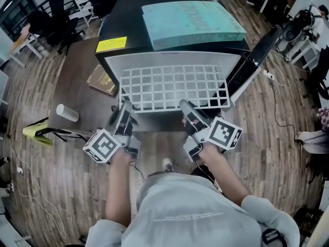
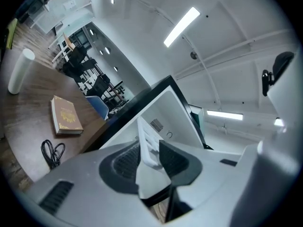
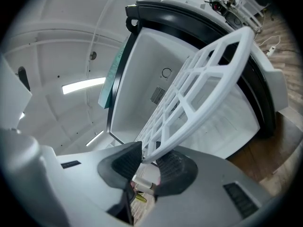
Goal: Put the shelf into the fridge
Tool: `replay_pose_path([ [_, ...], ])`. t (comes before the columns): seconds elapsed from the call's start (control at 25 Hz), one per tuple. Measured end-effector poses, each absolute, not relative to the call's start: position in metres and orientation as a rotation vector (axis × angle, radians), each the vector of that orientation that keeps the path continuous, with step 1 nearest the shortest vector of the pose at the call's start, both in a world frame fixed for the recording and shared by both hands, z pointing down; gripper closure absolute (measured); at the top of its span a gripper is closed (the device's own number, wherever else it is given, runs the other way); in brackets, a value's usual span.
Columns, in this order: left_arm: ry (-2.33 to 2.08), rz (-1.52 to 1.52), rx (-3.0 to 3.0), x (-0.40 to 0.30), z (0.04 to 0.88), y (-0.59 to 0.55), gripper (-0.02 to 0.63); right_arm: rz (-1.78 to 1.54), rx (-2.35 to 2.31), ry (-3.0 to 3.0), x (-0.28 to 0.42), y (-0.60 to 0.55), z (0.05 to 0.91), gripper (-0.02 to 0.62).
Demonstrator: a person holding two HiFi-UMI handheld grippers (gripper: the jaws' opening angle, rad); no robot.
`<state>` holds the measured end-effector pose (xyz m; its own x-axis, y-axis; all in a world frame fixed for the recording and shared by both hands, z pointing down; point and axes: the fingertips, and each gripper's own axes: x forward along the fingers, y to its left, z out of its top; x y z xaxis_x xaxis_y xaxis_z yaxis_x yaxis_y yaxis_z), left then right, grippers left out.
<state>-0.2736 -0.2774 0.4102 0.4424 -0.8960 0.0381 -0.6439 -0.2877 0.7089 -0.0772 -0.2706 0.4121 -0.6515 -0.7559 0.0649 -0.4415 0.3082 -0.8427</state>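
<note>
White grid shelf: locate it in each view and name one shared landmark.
Head view: white plastic grid shelf centre, at the black fridge's open front.
Left gripper view: shelf lower centre, edge-on between the jaws.
Right gripper view: shelf centre, slanting up-right from the jaws.
Shared landmark: the fridge's white interior.

White lattice of open squares, that was the white plastic grid shelf (image 1: 175,86). The black box-shaped fridge (image 1: 123,19) was white inside, and it wore a yellow rectangular label (image 1: 111,44) and a teal flat slab (image 1: 193,19). Gold print marked the brown hardcover book (image 1: 102,80).
</note>
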Motion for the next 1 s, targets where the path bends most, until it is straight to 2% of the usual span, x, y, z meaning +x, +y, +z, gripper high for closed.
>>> replay_pose_path([
  [0.64, -1.145, -0.718, 1.941, -0.27, 0.395, -0.293, 0.497, -1.249, -1.092, 2.252, -0.081, -0.28, 0.401, 0.494],
  [1.0, -1.133, -0.71, 1.967, -0.268, 0.39, -0.309, 0.496, -1.235, -1.111, 2.275, -0.079, -0.295, 0.398, 0.492],
])
